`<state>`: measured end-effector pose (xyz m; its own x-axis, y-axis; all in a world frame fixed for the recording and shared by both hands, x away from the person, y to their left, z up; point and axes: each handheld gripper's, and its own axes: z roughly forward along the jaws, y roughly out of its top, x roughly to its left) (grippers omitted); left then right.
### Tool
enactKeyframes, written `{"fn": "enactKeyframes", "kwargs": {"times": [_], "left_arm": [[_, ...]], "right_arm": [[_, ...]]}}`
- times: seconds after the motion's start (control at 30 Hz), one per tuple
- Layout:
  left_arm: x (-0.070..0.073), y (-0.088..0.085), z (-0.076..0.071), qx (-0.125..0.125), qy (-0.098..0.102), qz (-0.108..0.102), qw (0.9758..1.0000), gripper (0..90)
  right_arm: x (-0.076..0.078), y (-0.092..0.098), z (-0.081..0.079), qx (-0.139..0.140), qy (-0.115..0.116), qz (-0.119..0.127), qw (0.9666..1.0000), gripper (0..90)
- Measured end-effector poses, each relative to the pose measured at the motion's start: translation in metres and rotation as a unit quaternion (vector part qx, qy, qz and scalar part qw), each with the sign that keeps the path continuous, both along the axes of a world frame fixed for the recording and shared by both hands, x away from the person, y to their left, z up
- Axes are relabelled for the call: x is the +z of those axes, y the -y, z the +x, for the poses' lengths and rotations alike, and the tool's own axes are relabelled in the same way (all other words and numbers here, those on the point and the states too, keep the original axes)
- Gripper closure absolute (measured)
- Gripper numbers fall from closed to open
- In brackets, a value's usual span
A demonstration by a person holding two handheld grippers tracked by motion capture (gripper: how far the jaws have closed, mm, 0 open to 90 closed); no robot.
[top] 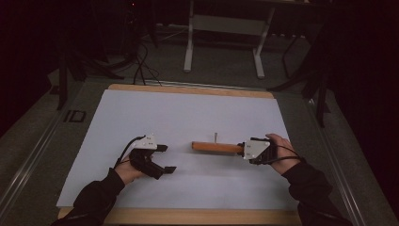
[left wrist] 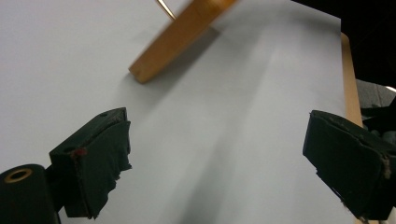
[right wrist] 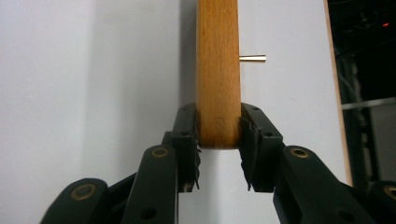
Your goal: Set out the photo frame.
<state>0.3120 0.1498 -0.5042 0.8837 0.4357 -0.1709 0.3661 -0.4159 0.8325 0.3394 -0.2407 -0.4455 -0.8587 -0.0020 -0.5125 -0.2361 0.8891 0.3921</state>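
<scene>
The right gripper [top: 243, 149] is clamped on one end of a long orange-brown wooden bar [top: 216, 147], which lies level near the middle of the white-sheeted worktop [top: 188, 113], its free end aimed at the left gripper [top: 165, 158]. The left gripper's jaws stand wide apart with nothing between them, well short of the bar's free end. Bare white sheet lies all around the bar, towards the far wooden edge and towards the near edge by the person's dark sleeves.

The right gripper view shows the pads pressed on both sides of the bar [right wrist: 218, 70] at its very end, and a thin pale metal pin [right wrist: 252, 58] that sticks out sideways from the bar; in the high view that pin [top: 215, 137] points up. The left gripper view shows the bar's squared free end [left wrist: 180, 37] lifted over its own shadow, and the worktop's wooden edge strip [left wrist: 351, 84] close beside one jaw.
</scene>
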Motion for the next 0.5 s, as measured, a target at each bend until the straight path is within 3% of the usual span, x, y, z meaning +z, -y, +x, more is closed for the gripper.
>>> {"fn": "enactKeyframes", "kwargs": {"times": [0.13, 0.2, 0.23, 0.5], "left_arm": [[-0.004, 0.0, -0.01, 0.0, 0.001, -0.008, 1.0, 7.8], [-0.005, 0.0, -0.013, 0.001, 0.003, -0.007, 1.0, 7.8], [-0.005, -0.001, -0.014, 0.003, 0.004, -0.01, 0.9999, 7.8], [-0.011, -0.002, -0.02, 0.011, 0.008, -0.019, 0.9997, 7.8]], "right_arm": [[0.007, 0.002, 0.014, -0.016, -0.035, 0.017, 0.9991, 69.2], [0.008, 0.002, 0.018, -0.019, -0.04, 0.019, 0.9988, 69.3], [0.011, 0.002, 0.024, -0.026, -0.056, 0.021, 0.9979, 69.2], [0.019, 0.003, 0.052, -0.047, -0.111, 0.038, 0.9919, 68.4]]}}
